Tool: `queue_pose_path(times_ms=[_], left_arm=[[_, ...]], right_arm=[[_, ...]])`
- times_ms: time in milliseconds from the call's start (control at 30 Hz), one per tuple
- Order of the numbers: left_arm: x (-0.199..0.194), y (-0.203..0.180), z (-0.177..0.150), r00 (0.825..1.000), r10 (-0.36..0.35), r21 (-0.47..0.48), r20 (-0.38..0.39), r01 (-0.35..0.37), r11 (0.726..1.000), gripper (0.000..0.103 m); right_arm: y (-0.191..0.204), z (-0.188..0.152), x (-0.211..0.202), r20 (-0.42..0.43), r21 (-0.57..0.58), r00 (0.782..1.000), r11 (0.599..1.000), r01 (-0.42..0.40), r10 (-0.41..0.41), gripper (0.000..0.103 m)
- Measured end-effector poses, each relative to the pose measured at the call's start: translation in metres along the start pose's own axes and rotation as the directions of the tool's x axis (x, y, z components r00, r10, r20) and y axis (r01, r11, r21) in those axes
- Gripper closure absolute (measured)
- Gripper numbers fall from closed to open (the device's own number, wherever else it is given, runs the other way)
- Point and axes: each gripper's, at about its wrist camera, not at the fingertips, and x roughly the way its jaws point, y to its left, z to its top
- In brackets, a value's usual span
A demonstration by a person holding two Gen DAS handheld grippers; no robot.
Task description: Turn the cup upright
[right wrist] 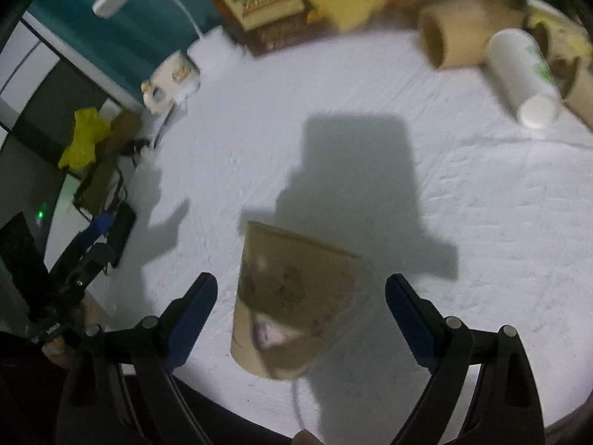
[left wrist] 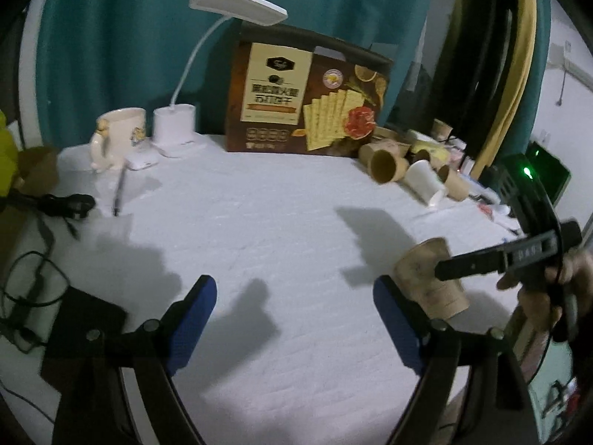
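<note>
The brown paper cup (right wrist: 292, 296) occupies the lower centre of the right wrist view, tilted, between the spread blue pads of the right gripper (right wrist: 301, 319) and touching neither. In the left wrist view the same cup (left wrist: 431, 278) appears at lower right, beside the left gripper (left wrist: 294, 319), whose jaws are apart with nothing between them. Only this view shows the white tablecloth (left wrist: 259, 222) extending to the cracker box (left wrist: 304, 92) and desk lamp (left wrist: 207, 74) at upper centre
</note>
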Motion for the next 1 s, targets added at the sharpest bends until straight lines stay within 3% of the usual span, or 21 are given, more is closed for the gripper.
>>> queue_pose_path(times_ms=[167, 233, 300, 400, 500, 600, 667, 733, 1000], left_arm=[[-0.002, 0.010, -0.011, 1.000, -0.008, -0.009, -0.021, 0.007, 1.000, 0.016], [-0.003, 0.014, -0.014, 0.999, -0.021, -0.026, -0.026, 0.020, 0.999, 0.016], [-0.003, 0.015, -0.016, 0.999, -0.027, -0.036, -0.031, 0.026, 0.999, 0.016], [-0.002, 0.016, -0.015, 0.999, -0.032, -0.042, -0.032, 0.030, 0.999, 0.016], [-0.004, 0.015, -0.015, 0.999, -0.037, -0.042, -0.025, 0.036, 0.998, 0.016], [-0.006, 0.011, -0.013, 0.999, -0.049, -0.042, -0.017, 0.048, 0.998, 0.016], [-0.007, 0.007, -0.012, 0.999, -0.049, -0.042, -0.012, 0.048, 0.998, 0.016], [-0.007, 0.006, -0.011, 0.999, -0.046, -0.044, -0.011, 0.046, 0.998, 0.016], [-0.004, 0.000, -0.011, 0.999, -0.027, -0.048, -0.025, 0.026, 0.999, 0.016]], right_arm=[[-0.001, 0.009, 0.017, -0.053, -0.003, 0.999, 1.000, 0.006, -0.006, 0.012], [-0.001, 0.011, 0.021, -0.066, -0.007, 0.998, 1.000, 0.004, -0.005, 0.029], [-0.001, 0.010, 0.017, -0.056, -0.013, 0.998, 1.000, 0.001, -0.001, 0.034], [0.002, 0.012, 0.013, -0.008, -0.016, 1.000, 1.000, 0.015, -0.015, 0.035], [0.007, 0.012, -0.001, 0.118, -0.032, 0.990, 0.996, 0.085, -0.081, 0.035], [0.015, 0.007, -0.017, 0.279, -0.069, 0.940, 0.972, 0.224, -0.197, 0.035], [0.017, -0.002, -0.026, 0.388, -0.073, 0.885, 0.949, 0.308, -0.258, 0.035], [0.019, -0.015, -0.028, 0.484, -0.070, 0.814, 0.913, 0.403, -0.322, 0.035], [0.030, -0.049, -0.015, 0.619, -0.035, 0.672, 0.841, 0.540, -0.406, 0.035]])
